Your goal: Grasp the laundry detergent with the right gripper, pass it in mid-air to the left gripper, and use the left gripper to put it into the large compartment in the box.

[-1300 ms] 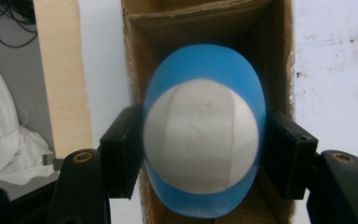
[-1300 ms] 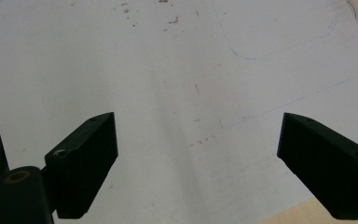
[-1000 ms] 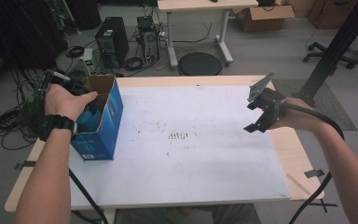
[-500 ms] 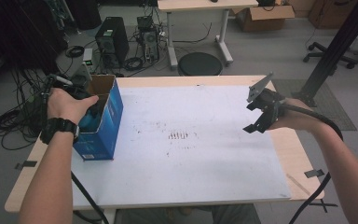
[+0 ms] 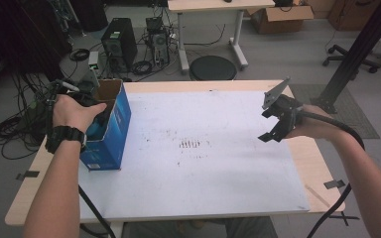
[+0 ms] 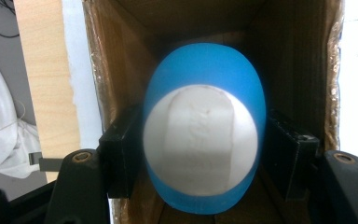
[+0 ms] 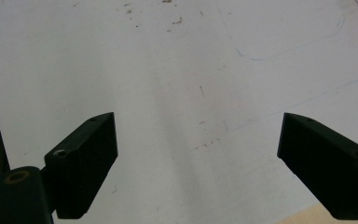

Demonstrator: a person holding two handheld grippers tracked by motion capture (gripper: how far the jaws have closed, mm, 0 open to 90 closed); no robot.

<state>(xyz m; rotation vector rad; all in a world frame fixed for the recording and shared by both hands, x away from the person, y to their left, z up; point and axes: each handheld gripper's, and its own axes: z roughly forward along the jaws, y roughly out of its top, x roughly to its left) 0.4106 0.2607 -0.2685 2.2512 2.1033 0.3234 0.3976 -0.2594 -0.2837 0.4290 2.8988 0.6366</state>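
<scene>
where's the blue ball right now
The blue ball sits inside the open blue box at the table's left edge, clamped between the left hand-held gripper jaws.

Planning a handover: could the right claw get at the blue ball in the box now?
Probably not: the blue-and-white ball sits inside the blue cardboard box, clamped by the left claw; the open right claw is across the table.

grey floor (image 5: 278,54); second desk (image 5: 213,6); computer tower (image 5: 115,43); round stool (image 5: 212,68); cardboard box (image 5: 283,17).

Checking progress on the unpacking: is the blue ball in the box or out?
In. The ball sits between the box walls, the left tongs shut on it.
</scene>
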